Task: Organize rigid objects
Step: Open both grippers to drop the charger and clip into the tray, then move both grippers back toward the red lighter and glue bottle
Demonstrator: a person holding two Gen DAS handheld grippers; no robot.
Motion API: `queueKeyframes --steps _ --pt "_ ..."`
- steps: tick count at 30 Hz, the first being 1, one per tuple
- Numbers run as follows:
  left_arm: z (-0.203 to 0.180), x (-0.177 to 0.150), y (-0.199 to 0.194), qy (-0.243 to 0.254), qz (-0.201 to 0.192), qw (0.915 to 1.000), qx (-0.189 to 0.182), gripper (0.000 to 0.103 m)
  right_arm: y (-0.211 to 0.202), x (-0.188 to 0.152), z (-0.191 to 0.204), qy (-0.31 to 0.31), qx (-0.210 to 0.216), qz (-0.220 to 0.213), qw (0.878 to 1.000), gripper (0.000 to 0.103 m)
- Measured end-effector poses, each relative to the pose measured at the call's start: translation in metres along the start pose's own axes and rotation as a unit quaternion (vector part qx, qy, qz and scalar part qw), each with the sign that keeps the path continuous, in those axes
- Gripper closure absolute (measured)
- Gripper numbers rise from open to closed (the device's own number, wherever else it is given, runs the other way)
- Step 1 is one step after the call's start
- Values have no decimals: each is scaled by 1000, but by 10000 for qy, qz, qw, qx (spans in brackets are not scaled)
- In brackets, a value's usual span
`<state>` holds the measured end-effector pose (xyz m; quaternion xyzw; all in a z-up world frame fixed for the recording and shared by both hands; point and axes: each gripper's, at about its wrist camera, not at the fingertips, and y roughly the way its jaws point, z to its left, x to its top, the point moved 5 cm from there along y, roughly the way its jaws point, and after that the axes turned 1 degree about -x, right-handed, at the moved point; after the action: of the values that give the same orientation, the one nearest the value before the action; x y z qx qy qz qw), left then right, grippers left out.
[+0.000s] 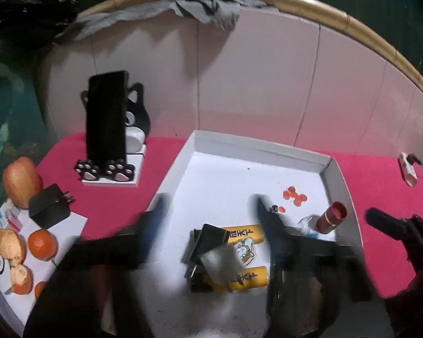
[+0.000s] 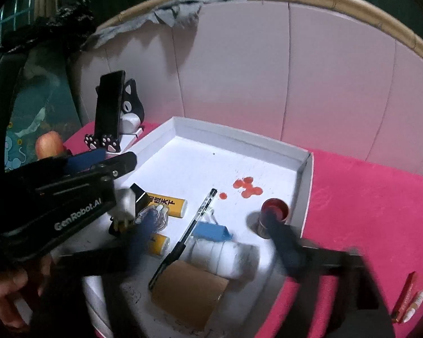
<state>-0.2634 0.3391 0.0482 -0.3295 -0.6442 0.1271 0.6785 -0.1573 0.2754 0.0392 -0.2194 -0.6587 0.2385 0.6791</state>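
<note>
Left wrist: fruit (image 1: pixel 38 243) beside tray (image 1: pixel 328 169).

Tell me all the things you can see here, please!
Box: one, white, on the pink cloth.
Batteries: two, yellow, lying in the box.
Pen: one, black, in the box.
Small tube: one, dark red, near the box's right wall.
Blue clip: one, in the box beside the pen.
Cardboard piece: one, brown, at the box's near end.
Phone: one, black, standing upright in the cat stand.
Cat stand: one, black and white, left of the box.
Apple: one, red, far left.
Orange: one whole, far left.
Left gripper: fingers open above the batteries.
Right gripper: fingers open.
</note>
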Motion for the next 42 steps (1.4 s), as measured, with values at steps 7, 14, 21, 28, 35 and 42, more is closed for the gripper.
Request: queueKeyframes --steps 7,14,21,28,35,42 --pt "4 -8 -33 -174 -291 9993 177 0 -25 -9 -2 -144 -273 -276 9991 0" --pt "2 -18 -55 -281 -287 9991 123 0 -43 -18 -5 41 -194 -258 9995 0" --pt "-7 -21 -69 -243 -314 9992 71 0 -61 -22 -8 100 -221 -341 9991 0" --pt "-19 -22 -83 -195 -396 9990 39 0 -80 -25 -15 280 -133 -479 9984 0" --pt "-36 -25 -92 -79 -384 9992 -60 0 -89 -30 -21 329 -156 -504 9981 0" --pt "-61 -29 -97 160 -389 9988 -237 0 -101 -38 -36 485 -258 -548 9970 0"
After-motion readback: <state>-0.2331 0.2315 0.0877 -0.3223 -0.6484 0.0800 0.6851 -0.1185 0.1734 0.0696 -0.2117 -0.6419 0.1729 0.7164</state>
